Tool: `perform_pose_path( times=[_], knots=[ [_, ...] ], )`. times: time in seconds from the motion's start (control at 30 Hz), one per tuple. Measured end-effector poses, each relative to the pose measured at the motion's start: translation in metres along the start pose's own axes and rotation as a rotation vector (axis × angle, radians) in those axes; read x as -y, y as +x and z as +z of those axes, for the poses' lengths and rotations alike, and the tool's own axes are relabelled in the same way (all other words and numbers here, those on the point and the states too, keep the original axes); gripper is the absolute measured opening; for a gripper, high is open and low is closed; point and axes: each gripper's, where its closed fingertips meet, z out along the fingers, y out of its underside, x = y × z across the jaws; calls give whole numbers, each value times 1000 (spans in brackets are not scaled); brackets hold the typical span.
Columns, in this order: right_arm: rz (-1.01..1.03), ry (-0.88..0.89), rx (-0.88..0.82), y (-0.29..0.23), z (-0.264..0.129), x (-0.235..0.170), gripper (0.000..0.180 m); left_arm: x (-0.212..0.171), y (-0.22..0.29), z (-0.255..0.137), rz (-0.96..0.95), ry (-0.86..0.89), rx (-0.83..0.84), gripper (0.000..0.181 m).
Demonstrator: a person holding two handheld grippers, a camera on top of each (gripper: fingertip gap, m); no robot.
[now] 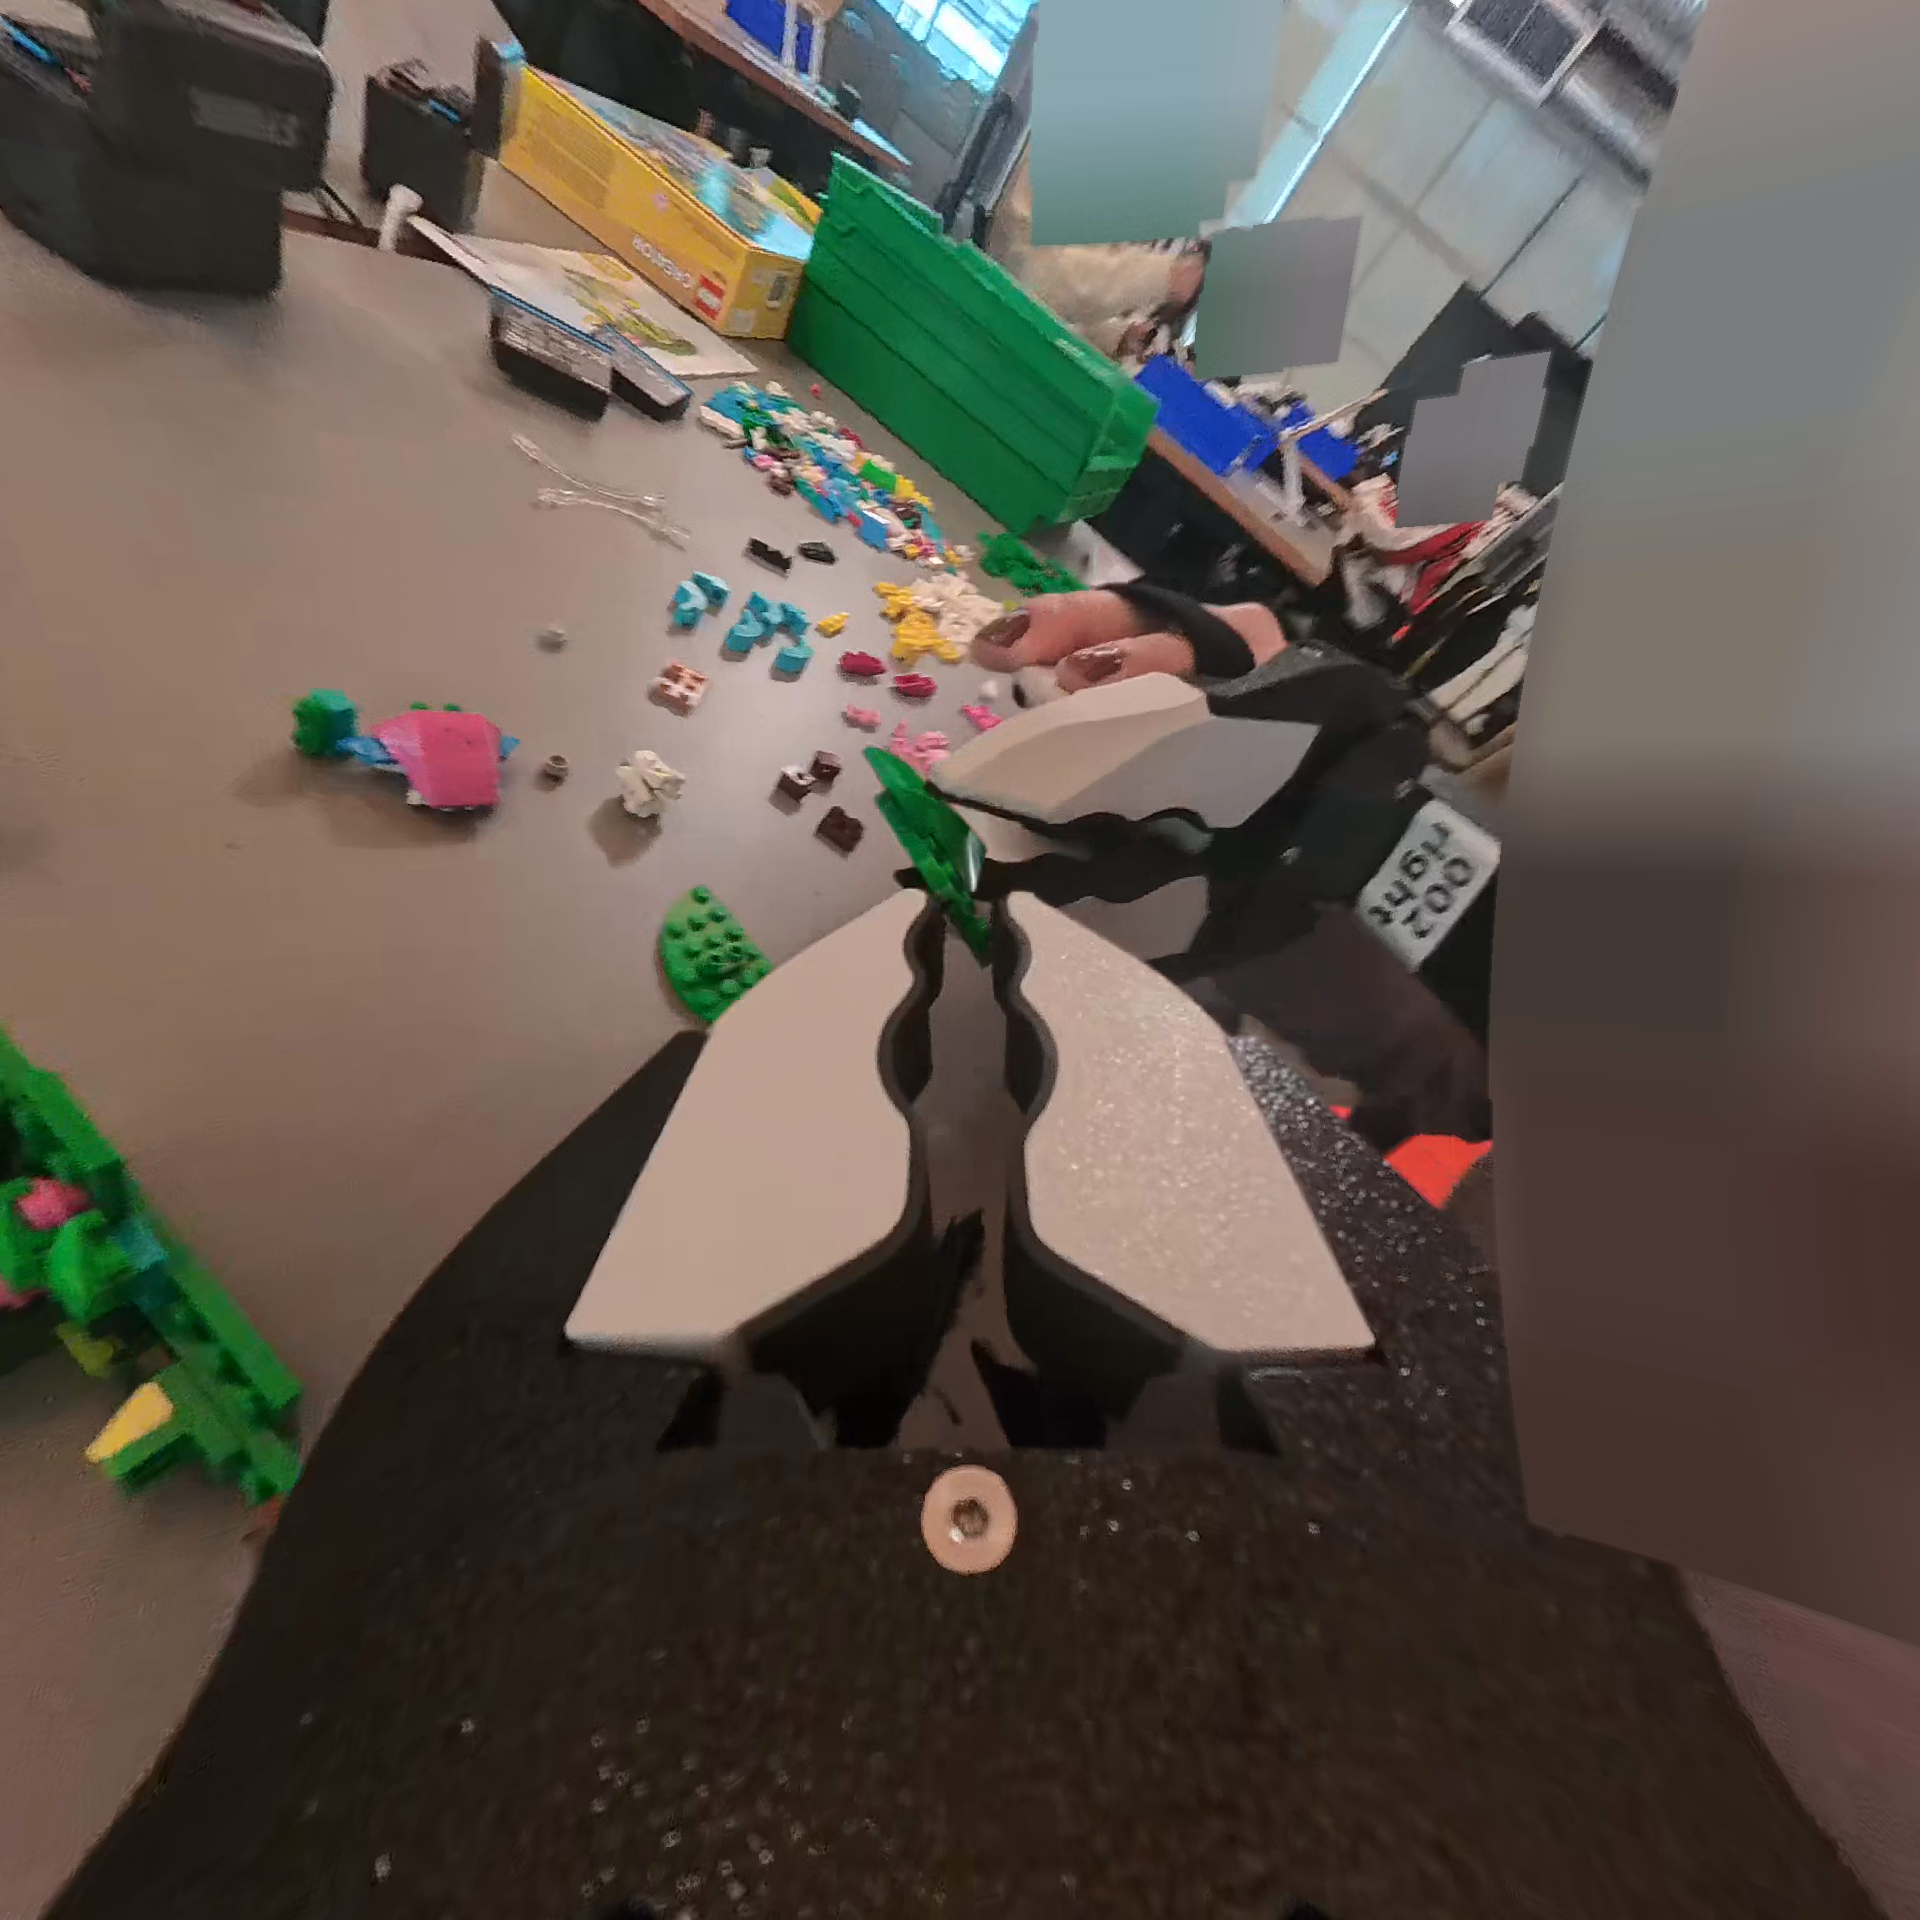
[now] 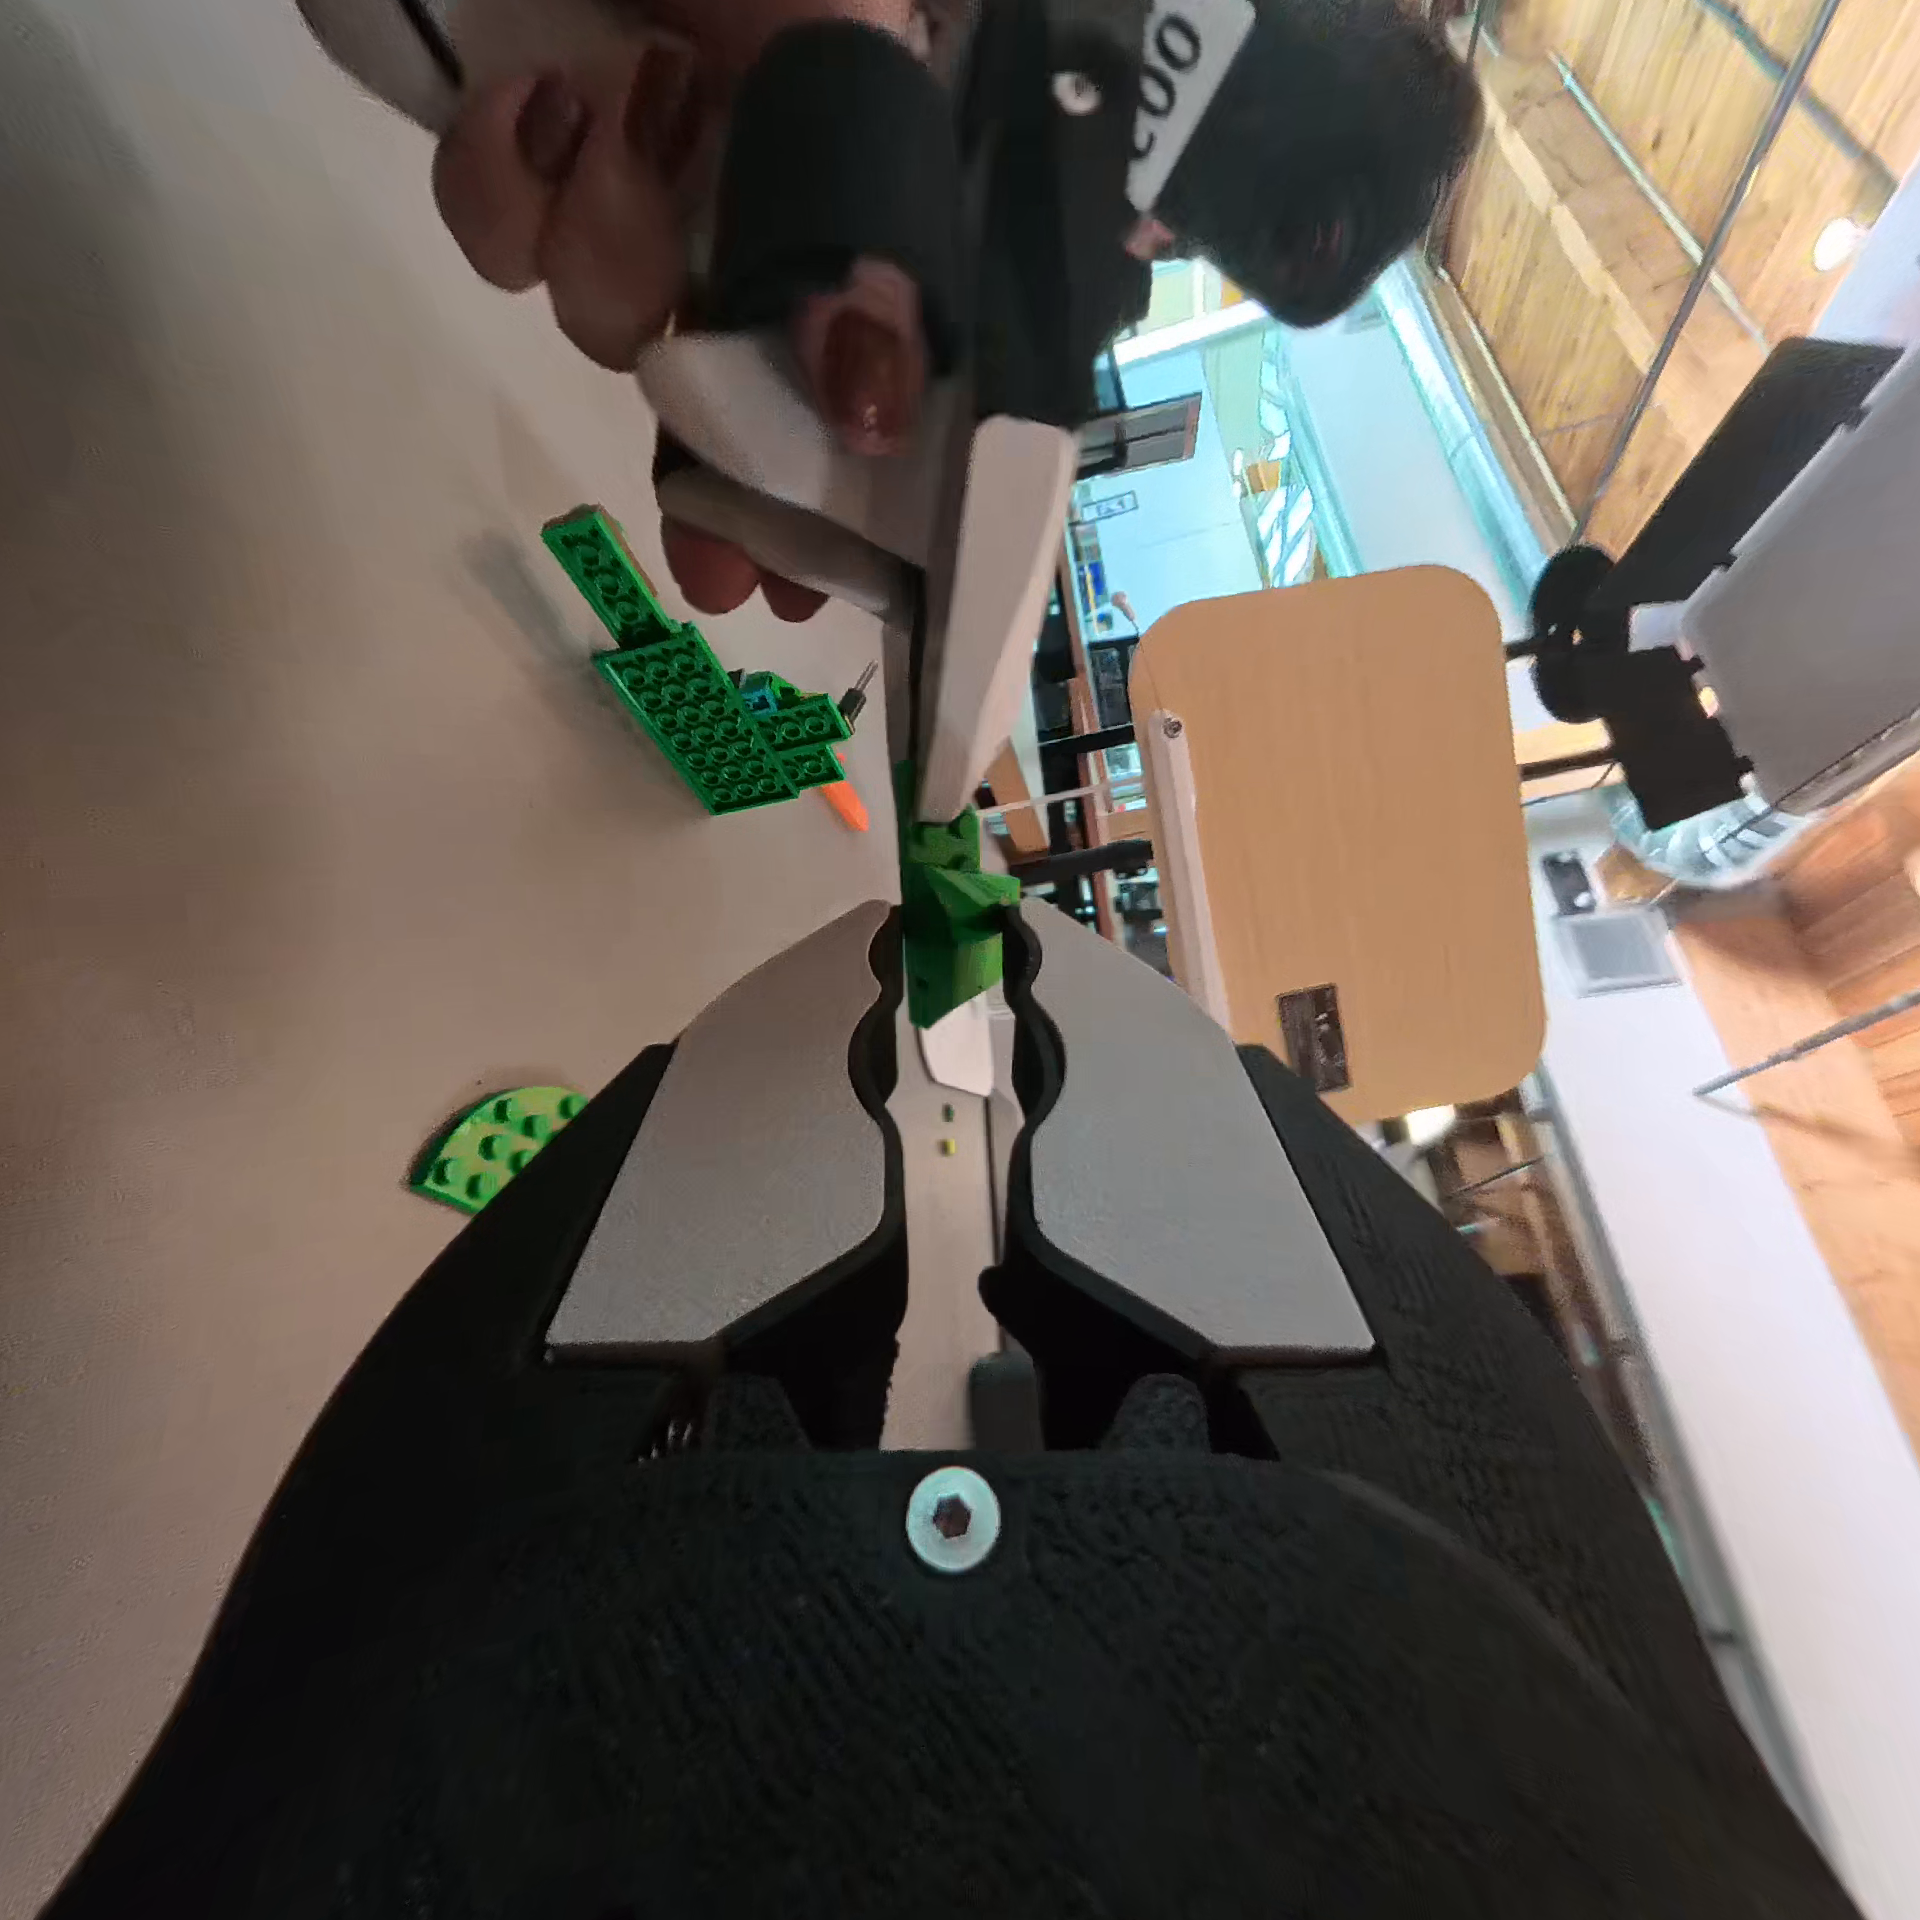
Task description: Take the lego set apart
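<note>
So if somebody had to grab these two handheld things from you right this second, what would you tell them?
Left gripper: shut on the small green assembly, held above the table.
Right gripper: shut on the same green assembly from the other side, fingers crossing the left's.
On the table: a rounded green plate just below, a larger green build to the left, a pink and blue chunk, and loose sorted bricks farther off.
Done: many pieces already separated.
Left: pull this assembly apart, then the green build and pink chunk.

Shared lab/workshop; long benches (image 1: pixel 1236 488) w/ blue bins (image 1: pixel 1205 416); grey table (image 1: pixel 312 582); equipment cases (image 1: pixel 156 135).
</note>
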Motion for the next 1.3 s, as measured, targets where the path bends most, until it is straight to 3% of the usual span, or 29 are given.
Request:
perform_pose_path(
  times=[0.1, 0.27, 0.33, 0.47, 0.63, 1.03, 1.3],
  knots=[
    [222, 18, 36, 1, -3, -6, 13, 4, -20, 0, 153, 15, 176, 3],
    [980, -3, 55, 12, 3, -31, 35, 13, -27, 4, 403, 39, 347, 3],
    [1114, 56, 70, 15, 4, -24, 36, 13, -27, 8, 517, 24, 392, 3],
    [845, 7, 99, 7, 1, -25, 33, 8, -28, 11, 736, -42, 459, 3],
    [460, -94, 192, -11, -8, -26, 15, -2, -21, 15, 1000, -115, 460, 3],
    [42, -184, 138, -22, -15, -23, 6, -13, -22, 20, 946, -173, 416, 3],
    [-3, -228, 243, -34, -16, -24, 2, -20, -21, 20, 894, -185, 358, 3]
  ],
)
